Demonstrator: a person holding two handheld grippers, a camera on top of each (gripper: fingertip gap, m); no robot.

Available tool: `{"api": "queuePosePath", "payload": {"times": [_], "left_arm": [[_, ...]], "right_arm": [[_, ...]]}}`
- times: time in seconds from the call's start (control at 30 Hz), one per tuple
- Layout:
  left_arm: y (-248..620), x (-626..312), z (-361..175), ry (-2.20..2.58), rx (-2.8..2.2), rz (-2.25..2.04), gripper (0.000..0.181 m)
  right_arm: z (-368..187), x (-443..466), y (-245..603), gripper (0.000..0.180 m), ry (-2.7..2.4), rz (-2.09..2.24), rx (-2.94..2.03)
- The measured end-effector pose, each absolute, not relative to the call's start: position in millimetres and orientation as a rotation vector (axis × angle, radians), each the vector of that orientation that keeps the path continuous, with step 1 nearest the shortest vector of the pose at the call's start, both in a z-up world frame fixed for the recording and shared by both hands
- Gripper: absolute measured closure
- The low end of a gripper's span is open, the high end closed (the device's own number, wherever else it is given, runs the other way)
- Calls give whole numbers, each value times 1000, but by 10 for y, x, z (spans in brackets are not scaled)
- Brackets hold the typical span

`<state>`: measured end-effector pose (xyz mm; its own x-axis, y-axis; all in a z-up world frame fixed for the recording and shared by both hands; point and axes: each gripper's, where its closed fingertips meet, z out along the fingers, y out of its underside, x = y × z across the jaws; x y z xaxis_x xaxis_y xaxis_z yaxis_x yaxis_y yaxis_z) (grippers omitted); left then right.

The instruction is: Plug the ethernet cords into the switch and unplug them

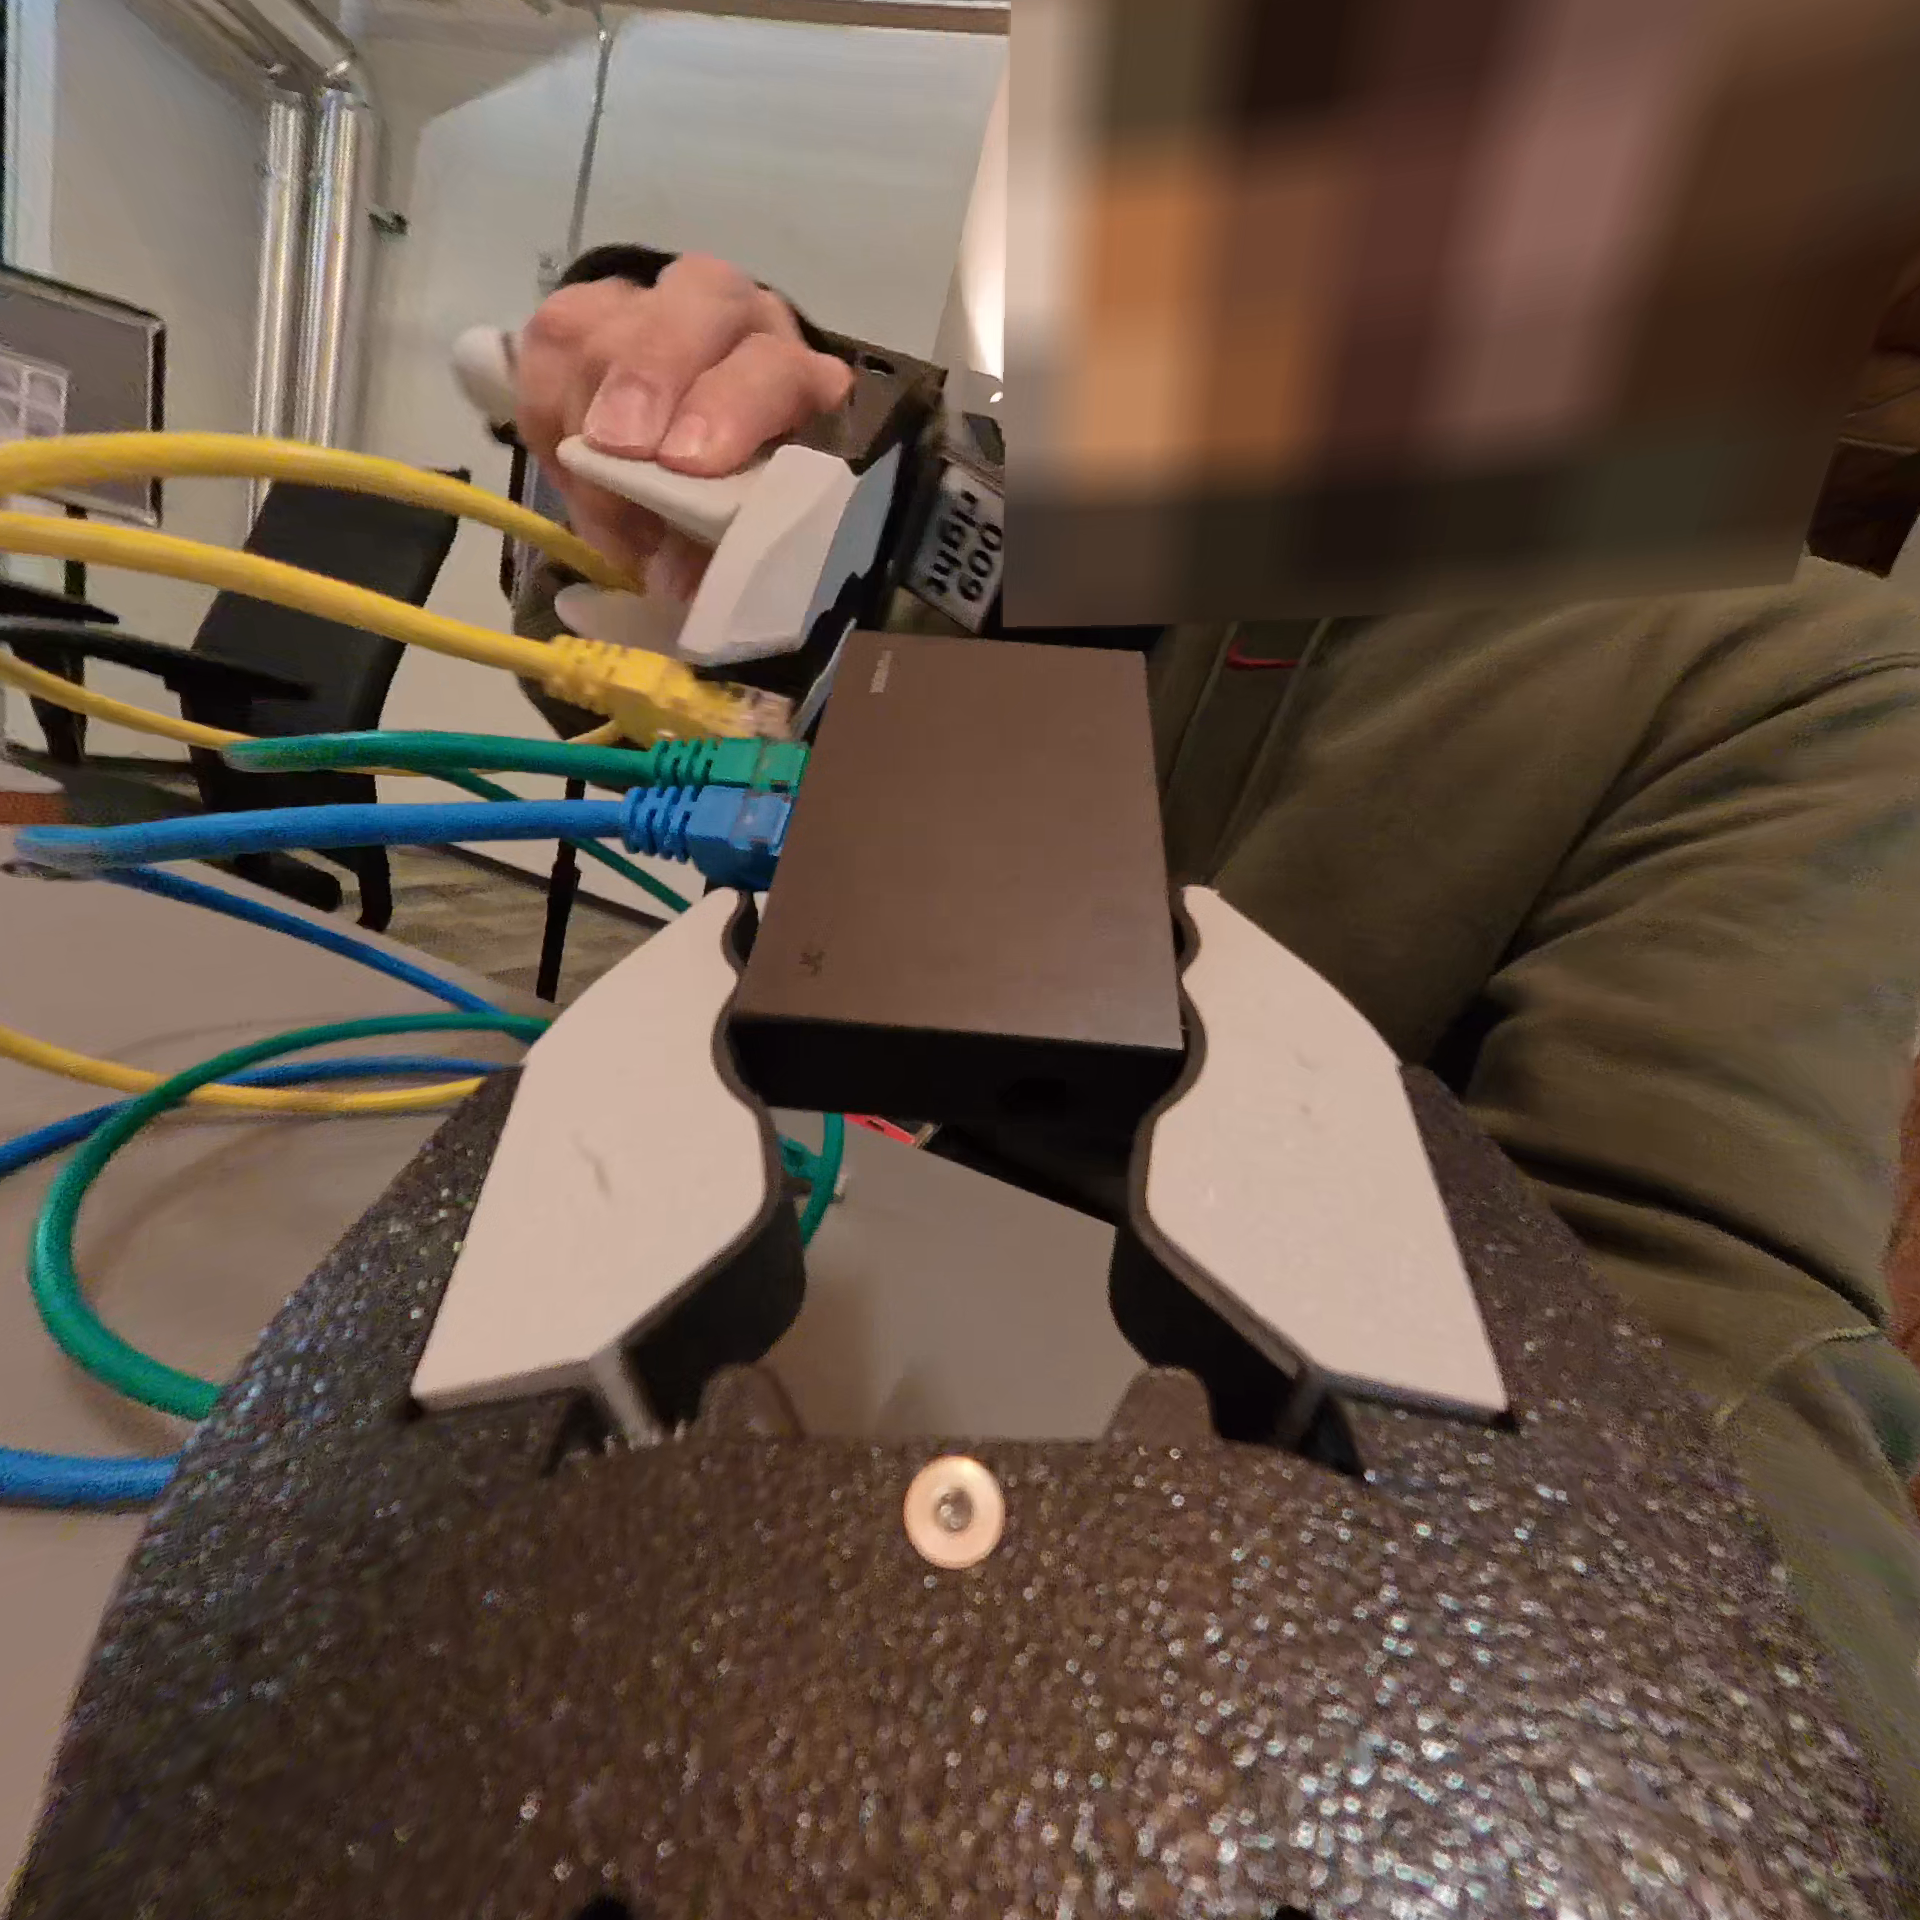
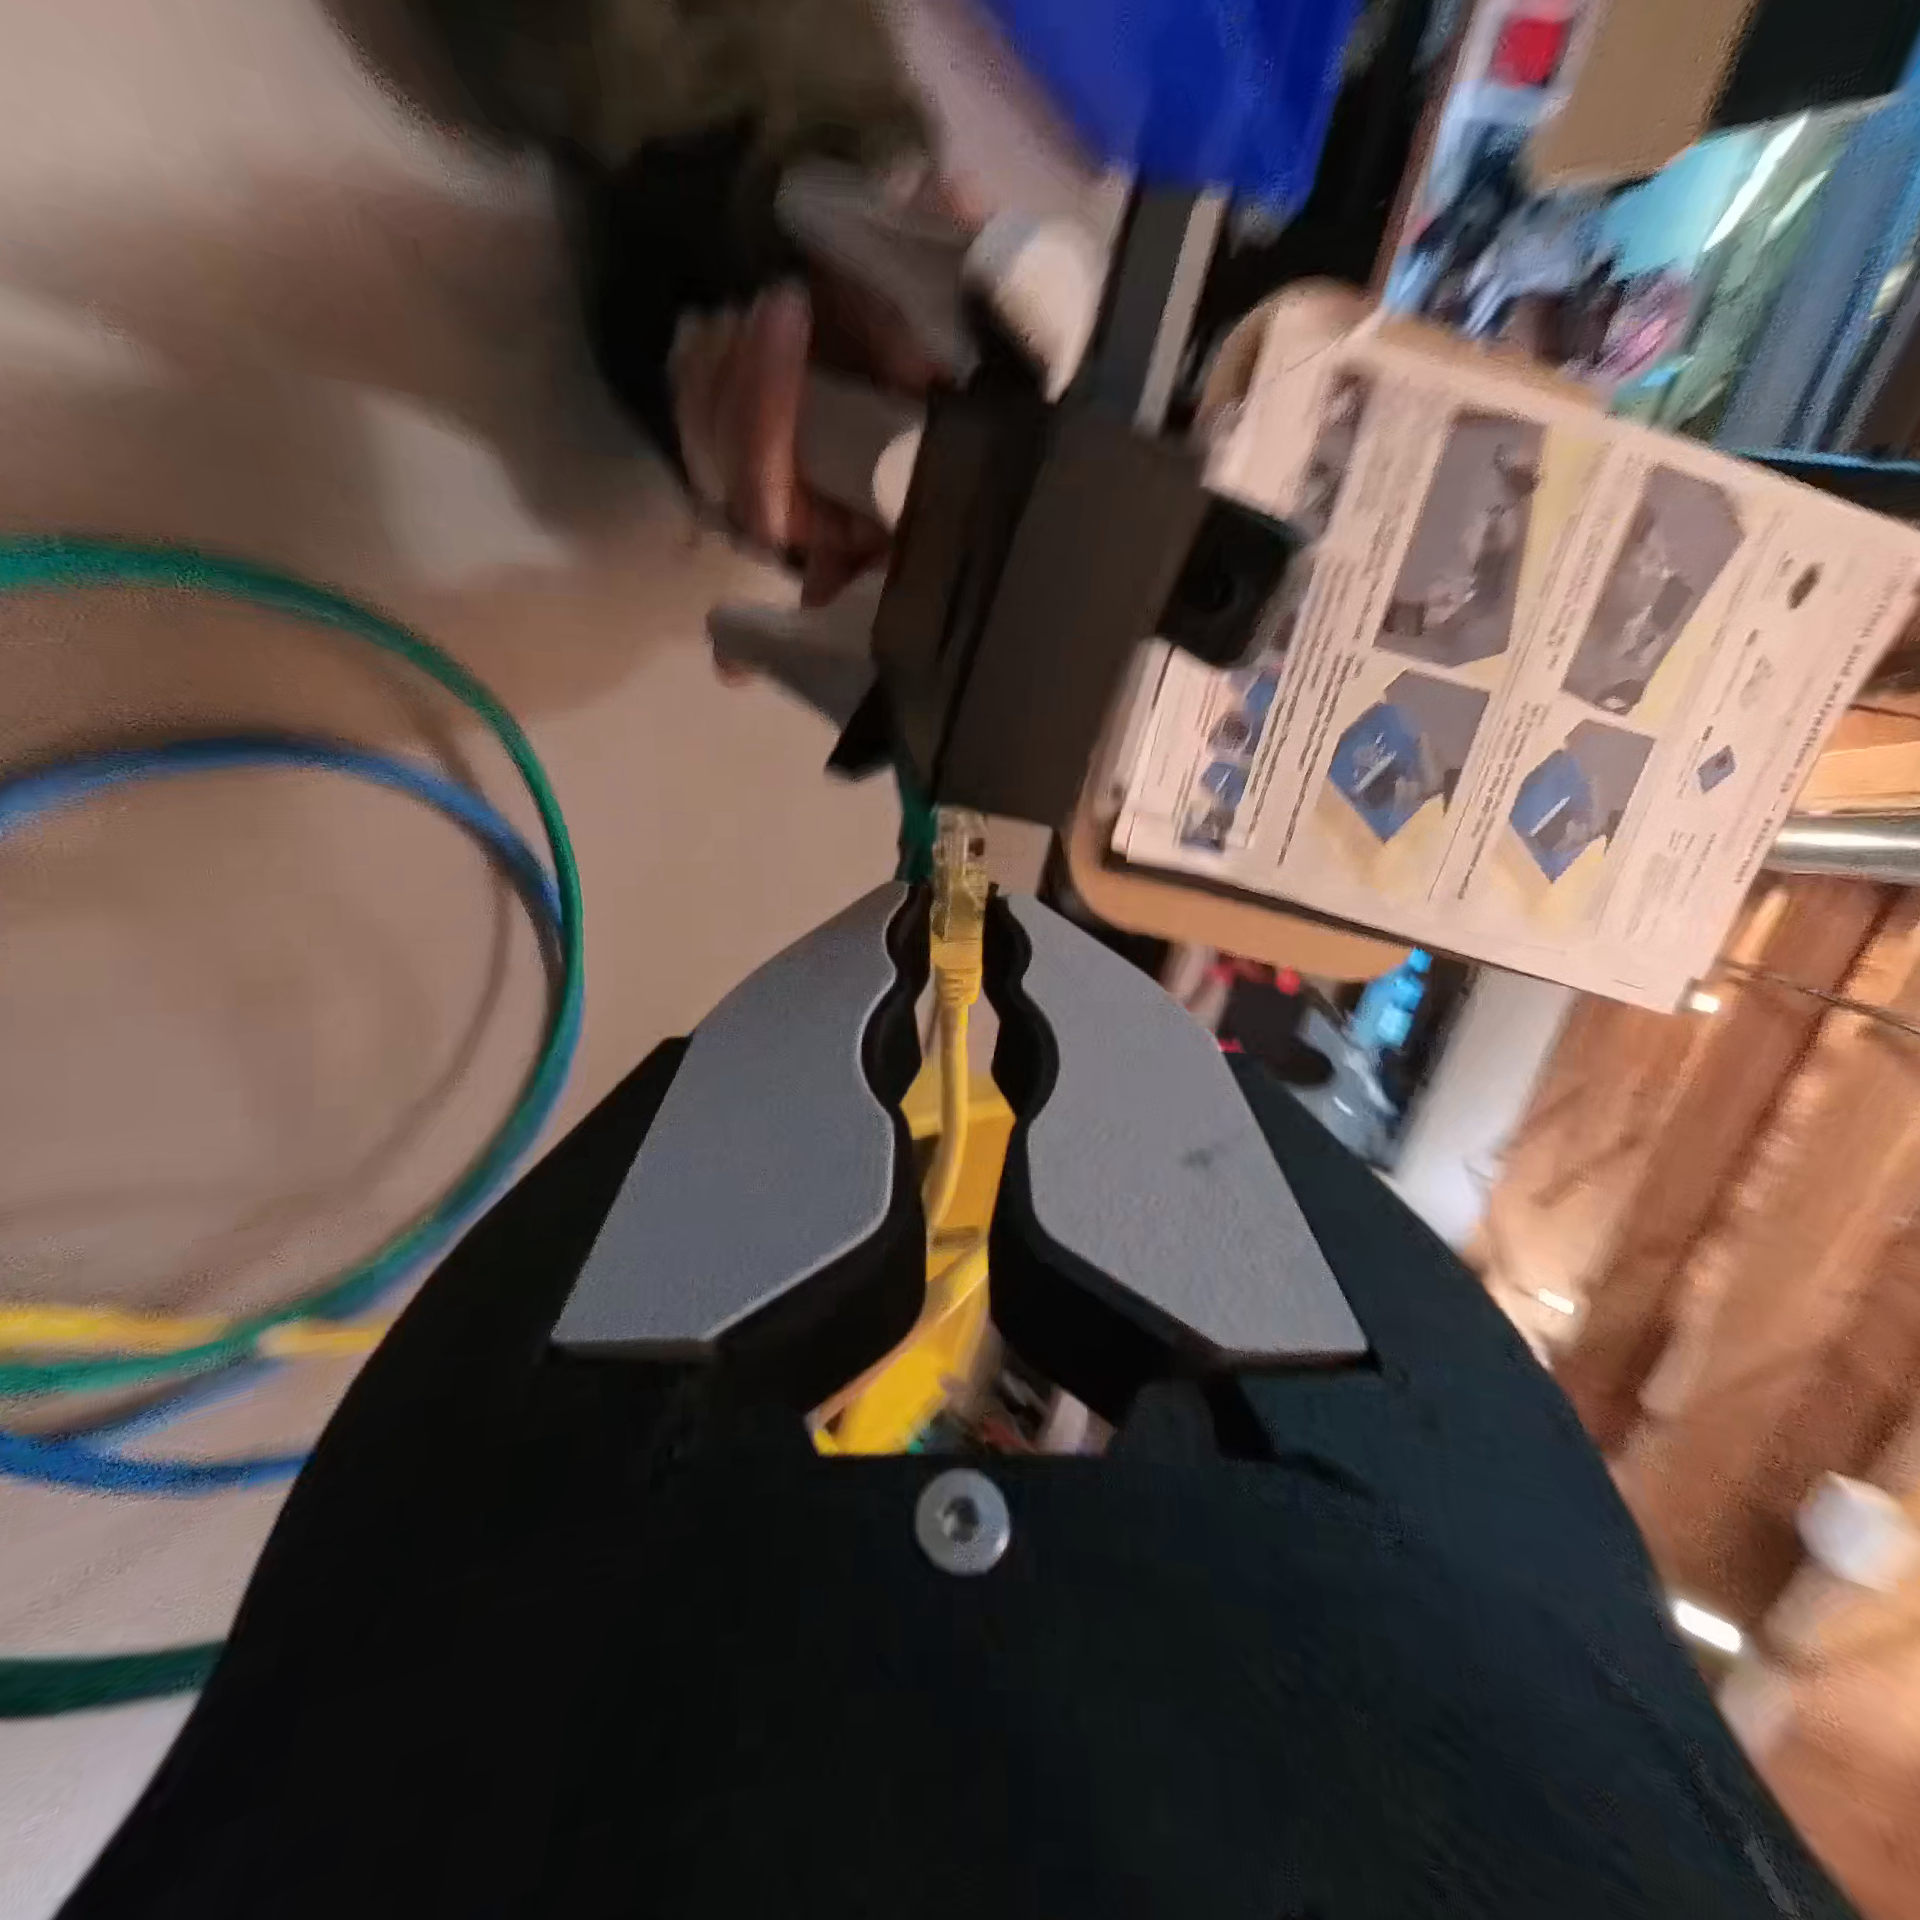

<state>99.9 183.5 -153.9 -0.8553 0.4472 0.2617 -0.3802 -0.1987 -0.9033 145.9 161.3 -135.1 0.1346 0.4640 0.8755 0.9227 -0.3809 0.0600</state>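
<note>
While the left gripper [image 1: 961, 1023] clamps its two pale grey, wavy-edged fingers on the sides of a flat matte black rectangular switch [image 1: 966, 852], it holds the box lifted clear of the smooth beige tabletop [image 1: 156, 997]. Along the switch's left edge, a blue ethernet cord [image 1: 717, 826] and a green ethernet cord [image 1: 727, 762] sit plugged in by their ribbed boots, their loops trailing across the table. A yellow ethernet cord [image 1: 665, 681] has its clear plug just beside the port edge; whether it is seated cannot be told. From the right wrist view, the right gripper [image 2: 961, 925] is pinched shut on that yellow cord's ribbed boot [image 2: 956, 956], the plug tip meeting the underside of the dark switch [image 2: 1029, 623], though motion blur smears everything there. Only this view shows a printed sheet on a clipboard [image 2: 1455, 707] behind the switch. Only the left wrist view shows the person's olive sleeve [image 1: 1558, 883] and the hand [image 1: 665, 384] gripping the right tool.
</note>
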Motion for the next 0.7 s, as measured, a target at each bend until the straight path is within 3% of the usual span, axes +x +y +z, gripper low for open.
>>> {"api": "queuePosePath", "payload": {"times": [0.23, 0.47, 0.7], "left_arm": [[1884, 1054, -1489, -1557, -67, 2177, 108], [2140, 1289, -1239, -1587, 58, 2486, 107], [2341, 1068, -904, -1613, -62, 2603, 107]], "right_arm": [[-829, 1707, 1531, 169, -1106, -1194, -1910], [69, 1779, 1259, 170, -808, -947, -1728], [-35, 2390, 928, 171, -650, -1037, -1842]]}}
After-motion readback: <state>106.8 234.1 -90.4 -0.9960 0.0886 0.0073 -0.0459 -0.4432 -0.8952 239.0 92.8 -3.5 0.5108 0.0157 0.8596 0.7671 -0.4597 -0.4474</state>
